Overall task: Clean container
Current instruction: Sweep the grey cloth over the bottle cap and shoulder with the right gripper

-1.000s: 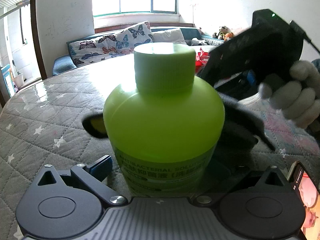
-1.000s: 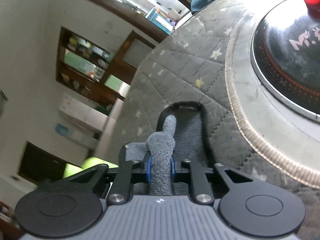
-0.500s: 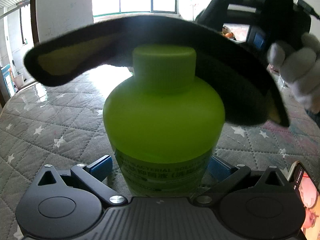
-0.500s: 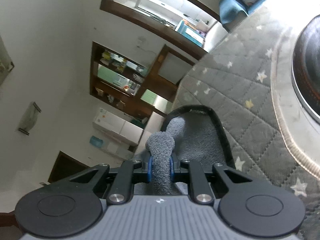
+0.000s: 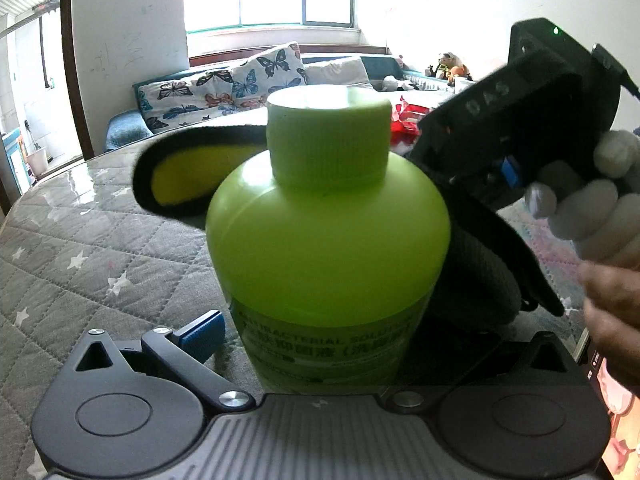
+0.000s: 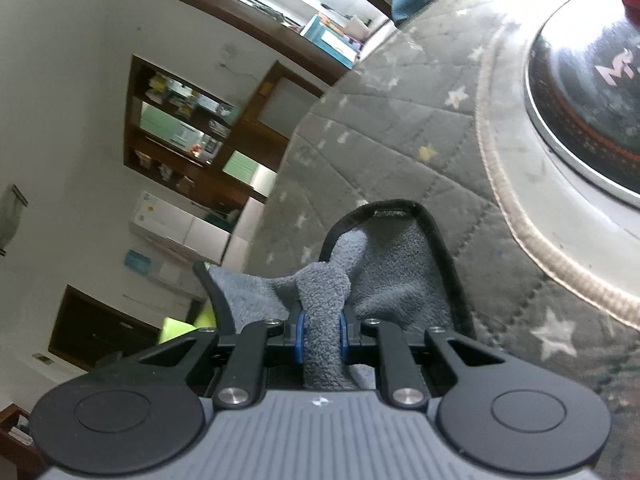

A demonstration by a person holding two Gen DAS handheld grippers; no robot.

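A lime-green bottle [image 5: 328, 236] with a ribbed cap stands upright on the quilted table cover, filling the middle of the left wrist view. My left gripper [image 5: 316, 334] is shut on its lower body; one blue pad [image 5: 200, 334] shows at the left, the other is hidden. My right gripper [image 6: 322, 332] is shut on a bunched grey cloth [image 6: 324, 312] with black edging. Seen from the left wrist, the right gripper [image 5: 520, 120], held in a white-gloved hand [image 5: 592, 200], hovers at the bottle's right shoulder. The cloth [image 5: 480, 280] curls around behind the neck, its yellow side [image 5: 188, 184] showing at the left.
The round table has a grey quilted cover with stars [image 5: 80, 264]. A round black-topped appliance [image 6: 580, 100] sits further along it. A phone [image 5: 608, 420] lies at the near right, and a red packet [image 5: 404, 120] is behind the bottle. A sofa with butterfly cushions [image 5: 240, 80] stands beyond.
The cloth rose from behind the bottle and swept over the cap half a second ago. It has now dropped back behind the neck, the right gripper lowering with it. The bottle stayed still.
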